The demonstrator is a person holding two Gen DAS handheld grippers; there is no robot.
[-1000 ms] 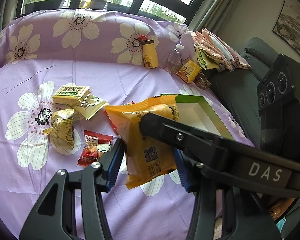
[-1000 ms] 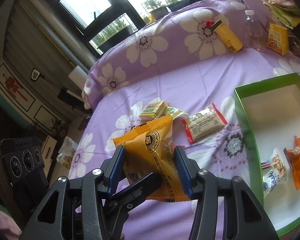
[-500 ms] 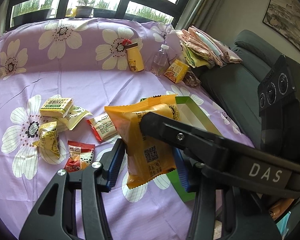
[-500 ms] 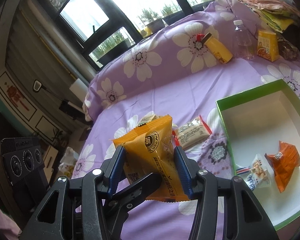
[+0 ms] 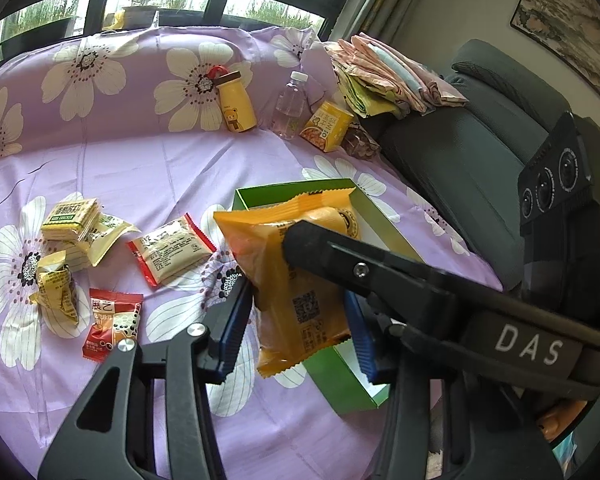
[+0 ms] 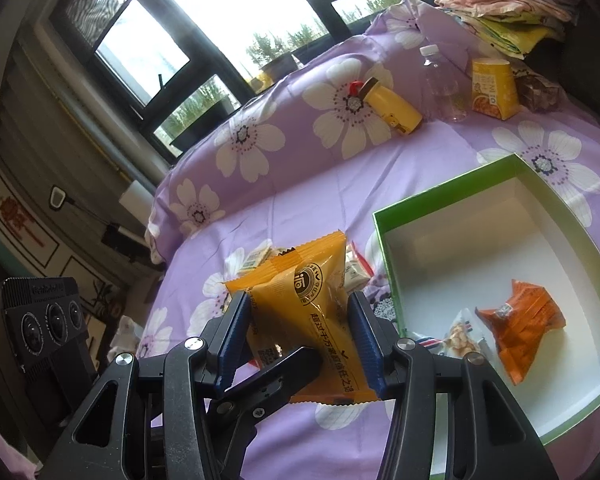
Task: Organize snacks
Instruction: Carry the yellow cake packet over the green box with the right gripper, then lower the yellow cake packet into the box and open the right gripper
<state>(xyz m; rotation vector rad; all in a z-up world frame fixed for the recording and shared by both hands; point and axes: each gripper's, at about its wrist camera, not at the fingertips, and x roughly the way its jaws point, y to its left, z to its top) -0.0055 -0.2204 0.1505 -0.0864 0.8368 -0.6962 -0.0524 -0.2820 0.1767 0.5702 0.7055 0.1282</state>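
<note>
2 grippers are clamped on 1 orange snack packet [image 5: 296, 276], which is held in the air above the near-left corner of the green box [image 6: 452, 200]. In the left wrist view, the blue fingers [image 5: 232, 320] of the left gripper [image 5: 296, 320] are pressed against the packet's lower sides. In the right wrist view, the right gripper [image 6: 304, 332] is closed on the same packet [image 6: 312, 300], with its fingers [image 6: 364, 336] against both edges.

The box is set on a purple bedsheet with white flowers [image 5: 140, 168]. 2 items are seen on its white floor: an orange wrapper [image 6: 520, 316] and a small clear nut packet [image 6: 460, 340], lying just beside each other.

On the sheet to the left of the box, 1 red-edged white packet [image 5: 172, 250], 1 red packet [image 5: 112, 324] and several yellow cracker packets [image 5: 72, 220] are scattered. Against the raised back of the sheet, a yellow bear bottle [image 5: 236, 104], a clear water bottle [image 5: 290, 106] and a yellow carton [image 5: 326, 126] are placed.
</note>
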